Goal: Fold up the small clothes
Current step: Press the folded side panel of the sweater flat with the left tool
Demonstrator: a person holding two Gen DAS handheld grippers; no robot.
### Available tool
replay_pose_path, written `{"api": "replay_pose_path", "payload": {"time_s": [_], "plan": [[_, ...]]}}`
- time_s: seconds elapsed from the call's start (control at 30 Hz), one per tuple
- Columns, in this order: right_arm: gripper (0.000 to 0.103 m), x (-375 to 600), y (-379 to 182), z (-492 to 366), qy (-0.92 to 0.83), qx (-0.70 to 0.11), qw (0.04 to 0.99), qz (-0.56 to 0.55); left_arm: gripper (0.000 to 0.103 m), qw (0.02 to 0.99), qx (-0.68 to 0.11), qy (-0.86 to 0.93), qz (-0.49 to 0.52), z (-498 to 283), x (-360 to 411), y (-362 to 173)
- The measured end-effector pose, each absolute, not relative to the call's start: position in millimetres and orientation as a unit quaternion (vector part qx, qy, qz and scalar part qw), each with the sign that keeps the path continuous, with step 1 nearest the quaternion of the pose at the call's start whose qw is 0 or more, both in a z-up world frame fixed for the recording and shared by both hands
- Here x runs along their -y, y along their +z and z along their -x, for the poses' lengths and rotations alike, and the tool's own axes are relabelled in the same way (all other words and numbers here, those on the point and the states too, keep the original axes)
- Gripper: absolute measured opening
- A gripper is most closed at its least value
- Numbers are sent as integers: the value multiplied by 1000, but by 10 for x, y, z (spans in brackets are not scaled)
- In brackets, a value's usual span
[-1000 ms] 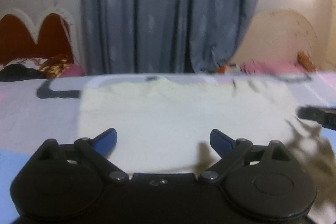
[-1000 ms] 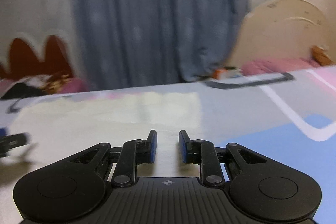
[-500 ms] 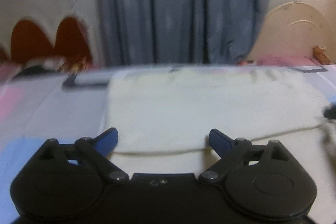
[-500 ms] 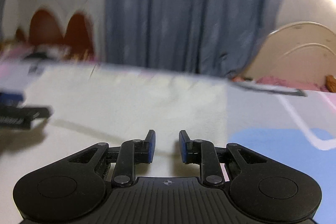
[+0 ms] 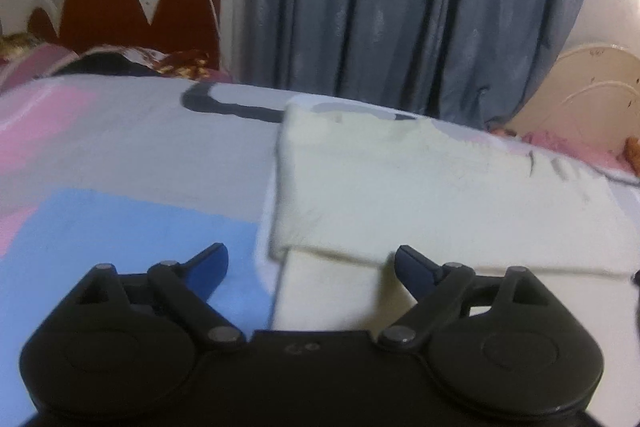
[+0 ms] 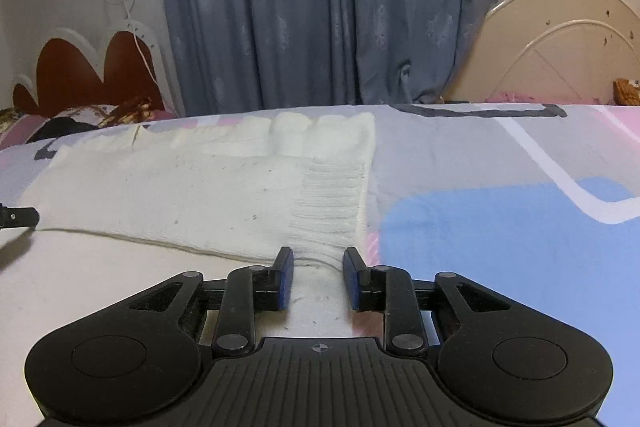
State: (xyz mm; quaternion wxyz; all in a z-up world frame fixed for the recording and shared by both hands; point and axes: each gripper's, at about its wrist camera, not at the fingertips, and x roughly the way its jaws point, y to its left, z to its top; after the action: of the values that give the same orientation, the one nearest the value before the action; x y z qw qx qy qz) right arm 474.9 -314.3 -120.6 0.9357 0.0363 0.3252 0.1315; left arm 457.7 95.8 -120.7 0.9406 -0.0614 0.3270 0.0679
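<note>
Since the frame half a second back, the left gripper [image 5: 311, 259] has swung leftward, so the cream garment [image 5: 420, 195] that filled its view now sits to the right and more of the bedsheet [image 5: 120, 163] shows on the left. The right gripper [image 6: 318, 265] has widened slightly: its fingers, nearly together before, now stand a little apart, with the ribbed hem of the garment [image 6: 224, 195] lying between and just ahead of the tips. Whether the pads touch the knit cannot be told.

One bedsheet covers the bed, patterned in grey, pink and light blue [image 6: 500, 235]. One cream knitted garment lies flat on it, with an upper layer folded over a lower one so that a fold edge runs across the near side in both views. Behind hangs one set of blue-grey curtains [image 6: 328, 7]. Two headboards stand against the wall: a red scalloped one [image 5: 132, 15] on the left and a cream arched one [image 6: 560, 43] on the right.

The left gripper's fingers are spread wide, empty, with the garment's near left corner lying between them. Its dark tip [image 6: 18, 217] pokes in at the left edge of the right wrist view, beside the fold edge.
</note>
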Motion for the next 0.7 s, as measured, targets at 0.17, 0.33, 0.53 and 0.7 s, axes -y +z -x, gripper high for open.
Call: {"api": "replay_pose_path", "payload": {"time_s": [0.17, 0.33, 0.53, 0.7], "plan": [[32, 3393, -1111, -4493, 137, -326, 933, -67, 93, 941, -328, 62, 52, -4096, -918, -1173], [42, 3706, -1068, -3906, 154, -338, 923, -99, 91, 935, -344, 73, 53, -3650, -982, -1293], [42, 3959, -1077, -3125, 163, -367, 904, -143, 89, 930, -363, 34, 38, -3274, -990, -1244], [42, 4196, -1033, -2673, 158, -399, 877, -218, 88, 926, -375, 0, 43, -2746, -1007, -1219]]}}
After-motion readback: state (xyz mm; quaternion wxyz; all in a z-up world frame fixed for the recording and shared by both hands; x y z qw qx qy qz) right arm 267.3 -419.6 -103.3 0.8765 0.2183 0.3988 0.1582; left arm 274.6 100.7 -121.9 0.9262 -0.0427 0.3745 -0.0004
